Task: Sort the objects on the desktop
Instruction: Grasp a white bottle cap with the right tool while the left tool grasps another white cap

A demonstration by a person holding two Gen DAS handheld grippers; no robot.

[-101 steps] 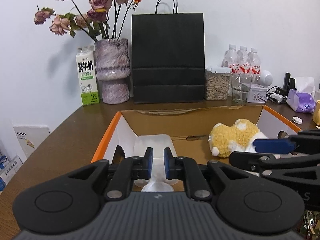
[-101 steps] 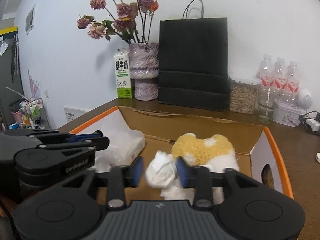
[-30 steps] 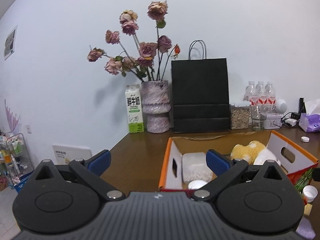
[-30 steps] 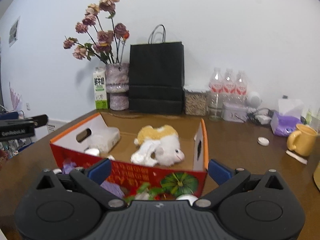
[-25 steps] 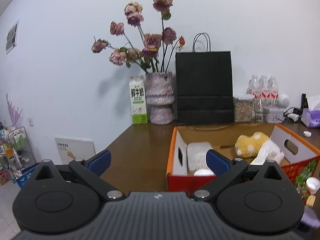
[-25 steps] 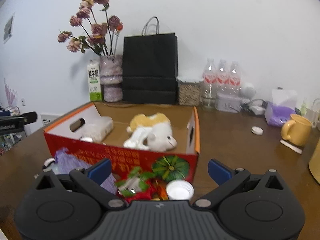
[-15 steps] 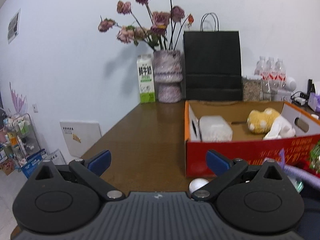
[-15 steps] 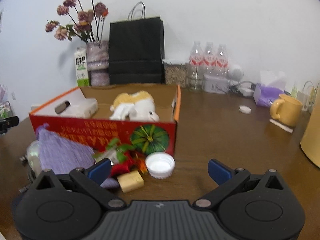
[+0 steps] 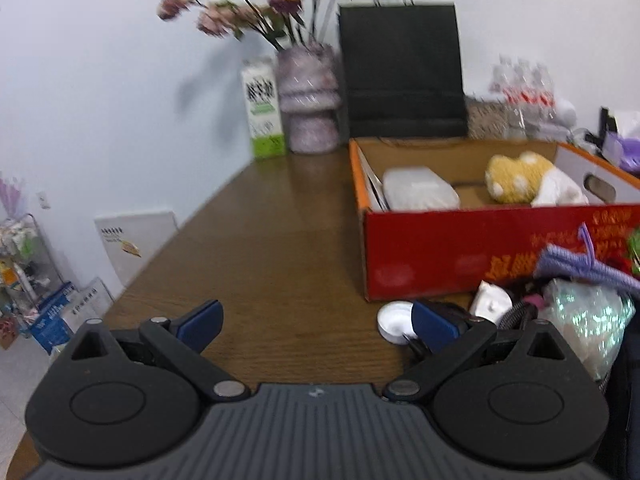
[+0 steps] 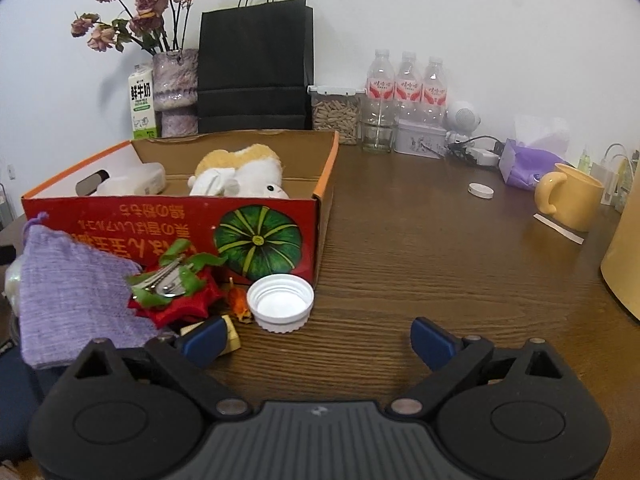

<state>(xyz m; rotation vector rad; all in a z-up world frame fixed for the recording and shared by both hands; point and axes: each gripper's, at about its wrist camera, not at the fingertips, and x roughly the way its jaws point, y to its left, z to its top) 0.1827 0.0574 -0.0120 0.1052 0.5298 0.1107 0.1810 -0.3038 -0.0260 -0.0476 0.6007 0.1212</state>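
Note:
A red cardboard box (image 10: 172, 224) with a pumpkin print stands on the brown table; it holds a plush toy (image 10: 244, 174) and a white tissue pack (image 10: 138, 184). In the left wrist view the same box (image 9: 460, 252) shows the plush toy (image 9: 520, 178) and tissue pack (image 9: 418, 194). In front of it lie a purple woven pouch (image 10: 76, 292), a red and green ornament (image 10: 174, 288), a white jar lid (image 10: 280, 302) and a small gold block (image 10: 232, 334). My right gripper (image 10: 316, 340) is open and empty, close to the lid. My left gripper (image 9: 316, 322) is open and empty over bare table, a white cap (image 9: 396, 318) by its right finger.
At the back stand a black paper bag (image 10: 256, 68), a vase of dried roses (image 10: 176, 92), a milk carton (image 10: 142, 102), a seed jar (image 10: 336, 114) and water bottles (image 10: 406, 88). A yellow mug (image 10: 570, 200), a tissue box (image 10: 528, 162) and a small white cap (image 10: 480, 190) sit right.
Both grippers were shut inside the box, the right on the plush toy; both have opened, let go and pulled back and down to the table in front of the box.

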